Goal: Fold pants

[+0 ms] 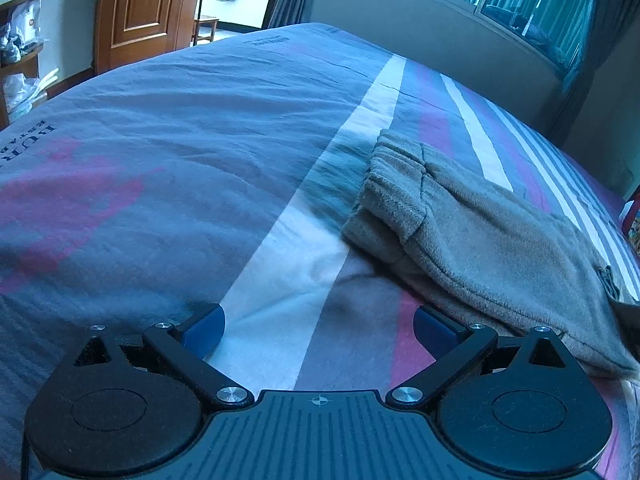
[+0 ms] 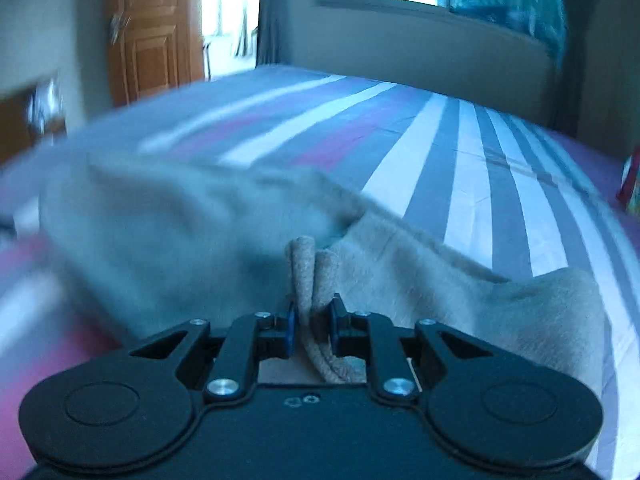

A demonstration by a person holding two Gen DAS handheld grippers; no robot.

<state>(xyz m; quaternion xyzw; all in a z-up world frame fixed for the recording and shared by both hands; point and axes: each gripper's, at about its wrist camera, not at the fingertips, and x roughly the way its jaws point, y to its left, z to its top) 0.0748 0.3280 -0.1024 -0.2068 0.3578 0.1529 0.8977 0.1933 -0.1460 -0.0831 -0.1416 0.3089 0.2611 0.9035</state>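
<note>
Grey-beige fleece pants (image 1: 480,236) lie on the striped bedspread (image 1: 200,160), the elastic waistband end pointing to the far middle of the bed. My left gripper (image 1: 318,330) is open and empty, low over the bedspread just left of the pants' near edge. In the right wrist view my right gripper (image 2: 313,320) is shut on a bunched fold of the pants (image 2: 400,264), with cloth pinched between its blue pads (image 2: 291,330). The rest of the pants spreads left and right of it, blurred by motion on the left.
The bedspread (image 2: 460,160) has white, grey and pink stripes. A wooden door (image 1: 140,4) and shelves with bags (image 1: 20,52) stand at the far left. A window with teal curtains (image 1: 540,8) is behind the bed. A red object (image 2: 632,188) sits at the right bed edge.
</note>
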